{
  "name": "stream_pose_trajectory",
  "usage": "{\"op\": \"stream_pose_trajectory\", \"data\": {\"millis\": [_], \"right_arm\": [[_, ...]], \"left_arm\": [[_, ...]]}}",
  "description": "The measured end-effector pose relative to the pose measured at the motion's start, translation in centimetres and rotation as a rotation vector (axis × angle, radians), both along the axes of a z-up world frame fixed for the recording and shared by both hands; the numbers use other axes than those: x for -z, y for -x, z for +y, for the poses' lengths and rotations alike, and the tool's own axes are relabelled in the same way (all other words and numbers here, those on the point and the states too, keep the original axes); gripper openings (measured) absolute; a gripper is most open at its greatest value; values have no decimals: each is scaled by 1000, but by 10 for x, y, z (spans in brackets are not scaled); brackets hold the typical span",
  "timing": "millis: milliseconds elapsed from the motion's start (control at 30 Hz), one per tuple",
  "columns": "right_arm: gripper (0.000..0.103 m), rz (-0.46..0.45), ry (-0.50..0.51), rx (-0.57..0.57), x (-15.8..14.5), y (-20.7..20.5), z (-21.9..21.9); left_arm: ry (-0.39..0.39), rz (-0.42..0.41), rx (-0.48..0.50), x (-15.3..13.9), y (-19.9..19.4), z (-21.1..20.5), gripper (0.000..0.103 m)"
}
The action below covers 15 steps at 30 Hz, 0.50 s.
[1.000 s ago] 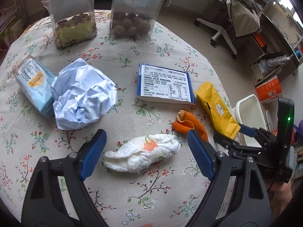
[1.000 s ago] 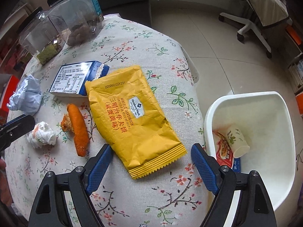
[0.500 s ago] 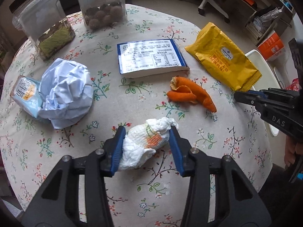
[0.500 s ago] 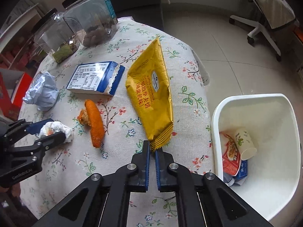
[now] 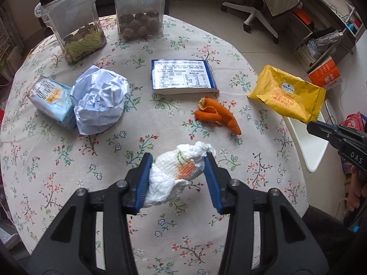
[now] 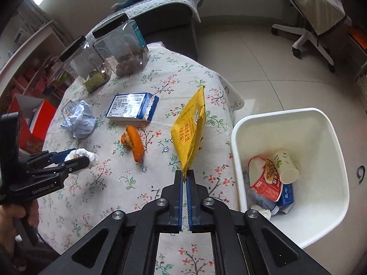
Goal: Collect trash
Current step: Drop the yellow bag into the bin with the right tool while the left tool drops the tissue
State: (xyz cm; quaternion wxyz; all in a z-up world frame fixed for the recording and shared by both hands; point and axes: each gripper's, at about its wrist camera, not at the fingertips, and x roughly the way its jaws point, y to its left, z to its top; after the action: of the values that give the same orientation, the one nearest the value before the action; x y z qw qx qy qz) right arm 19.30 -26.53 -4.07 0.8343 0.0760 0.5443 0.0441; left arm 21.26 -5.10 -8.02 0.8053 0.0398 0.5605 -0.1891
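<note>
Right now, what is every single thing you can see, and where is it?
Tissue wad: one, white with orange marks, pinched in the left gripper above the table.
Snack bag: one, yellow, hanging lifted from the right gripper by its edge.
Orange peel: one, orange, mid-table.
Box: one, blue and white, flat, behind the peel.
Crumpled paper: one ball, pale blue, left side of the table.
Tissue pack: one, light blue, beside the paper ball.
Jars: two, clear with black lids, far edge.
Bin: one, white, on the floor beside the table, trash inside.
Paper cup: one, white, in the bin.
Tablecloth: one, floral.
Left gripper: shut on the tissue.
Right gripper: shut on the bag.
</note>
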Motion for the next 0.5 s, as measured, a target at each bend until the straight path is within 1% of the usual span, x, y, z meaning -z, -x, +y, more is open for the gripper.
{"op": "stream_pose_trajectory", "data": {"millis": [267, 500], "right_arm": [[2, -40, -39, 2, -30, 28, -12], [2, -78, -37, -8, -51, 46, -14]], "left_arm": [[32, -16, 3, -17, 20, -15, 47], [64, -11, 3, -26, 34, -26, 47]]}}
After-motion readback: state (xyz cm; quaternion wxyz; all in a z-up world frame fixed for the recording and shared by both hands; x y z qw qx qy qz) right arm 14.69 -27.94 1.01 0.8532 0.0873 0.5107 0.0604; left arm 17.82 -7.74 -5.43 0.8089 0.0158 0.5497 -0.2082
